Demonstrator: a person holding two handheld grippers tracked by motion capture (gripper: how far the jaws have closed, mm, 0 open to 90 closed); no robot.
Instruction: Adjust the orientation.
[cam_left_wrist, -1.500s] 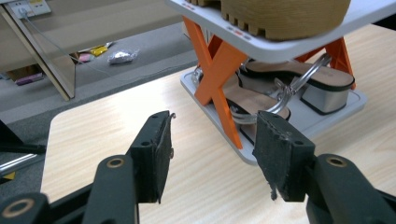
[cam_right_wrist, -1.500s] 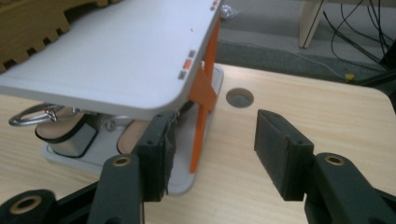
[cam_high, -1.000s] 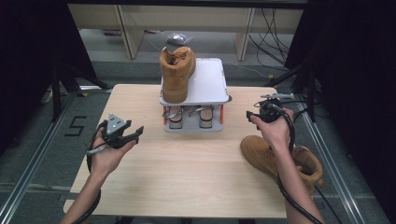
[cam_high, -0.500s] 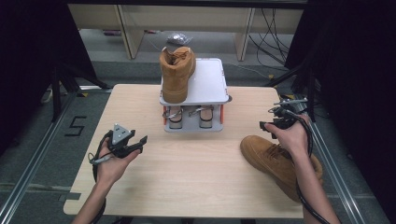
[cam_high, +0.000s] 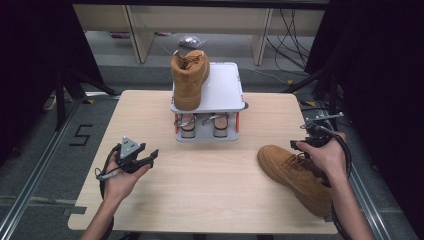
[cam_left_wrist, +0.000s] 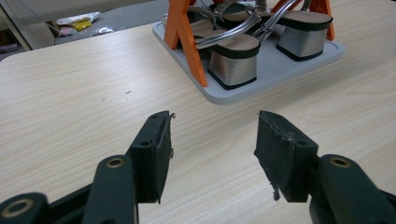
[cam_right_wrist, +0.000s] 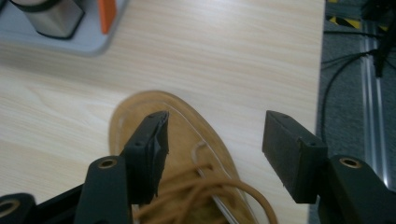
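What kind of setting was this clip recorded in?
Probably a lab or recording workspace, not a home: a bare wooden table stands among dark curtains, loose cables trail across the floor, and a marked number 5 sits beside a floor rail.

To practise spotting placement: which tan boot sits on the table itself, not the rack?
The boot by the right gripper lies on the table; the other boot stands atop the rack.
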